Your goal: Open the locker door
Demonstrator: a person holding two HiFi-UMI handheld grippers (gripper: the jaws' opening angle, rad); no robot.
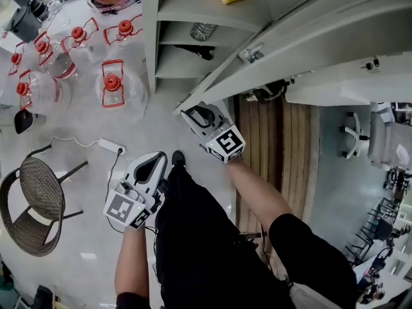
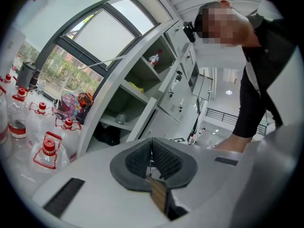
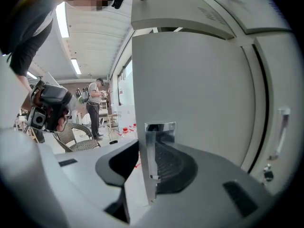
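The grey-white locker door stands swung out from the open shelves. In the head view my right gripper is at the door's free lower corner. In the right gripper view the door fills the picture, and its edge, with a metal latch plate, stands between the jaws of my right gripper. A gap shows between the left pad and the edge, so the jaws are open around it. My left gripper hangs low beside the person's leg. In its own view the left gripper is shut on nothing.
Several large water bottles with red caps stand on the floor left of the locker. A wicker chair and a power strip are nearer left. Wooden slats lie under the door. Office chairs stand at the right. A person stands far off.
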